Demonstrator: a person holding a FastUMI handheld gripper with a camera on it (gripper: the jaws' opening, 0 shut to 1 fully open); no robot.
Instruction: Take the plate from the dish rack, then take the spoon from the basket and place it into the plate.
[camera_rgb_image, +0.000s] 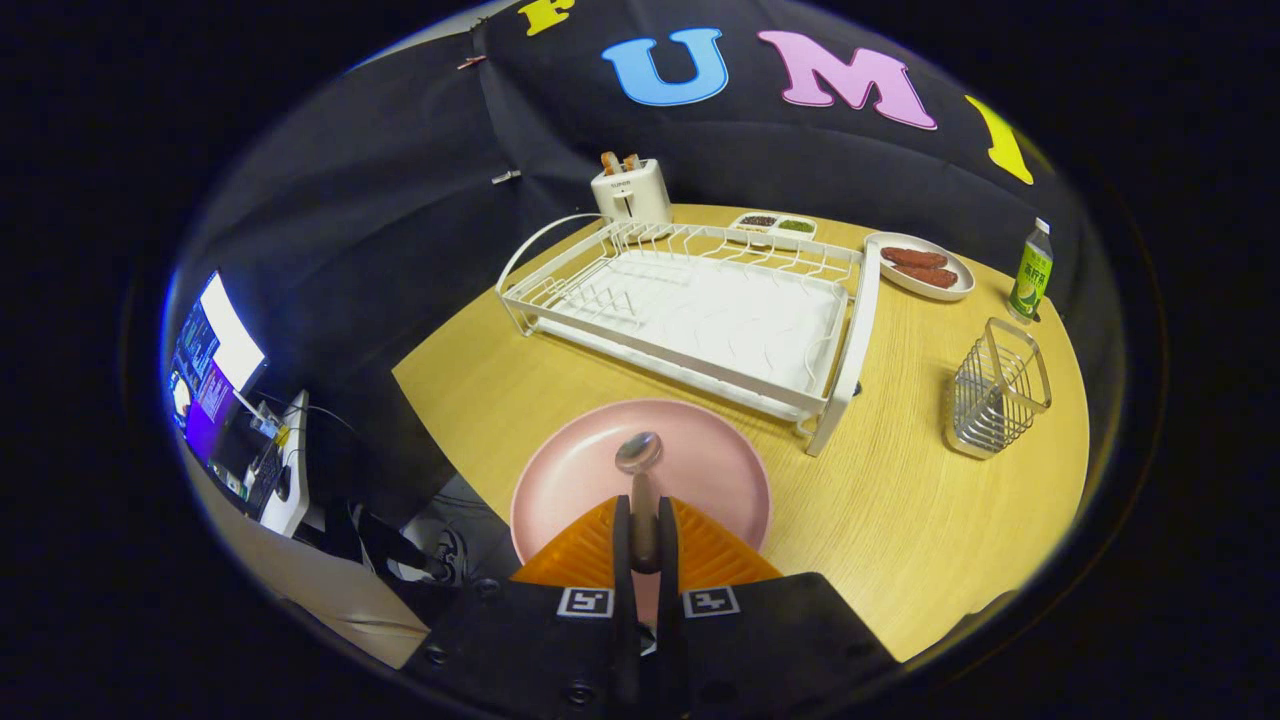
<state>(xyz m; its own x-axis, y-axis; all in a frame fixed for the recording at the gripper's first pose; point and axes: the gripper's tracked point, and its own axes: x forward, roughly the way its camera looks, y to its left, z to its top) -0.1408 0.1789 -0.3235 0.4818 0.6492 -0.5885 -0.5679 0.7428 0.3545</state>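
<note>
With the pink plate (640, 480) already out on the bench (900, 520) before the empty dish rack (700, 310), the gripper (640, 540) jaws pinch the spoon (640, 470) handle above it; next, I judge, lower and release.

Claw (641, 535) clamped on spoon (639, 455) handle, bowl over pink plate (560, 480); dish rack (690, 310) beyond.

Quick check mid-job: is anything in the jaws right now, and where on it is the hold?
Yes. The gripper is shut on the spoon, pinching its handle; the bowl sticks out ahead, over the pink plate.
</note>
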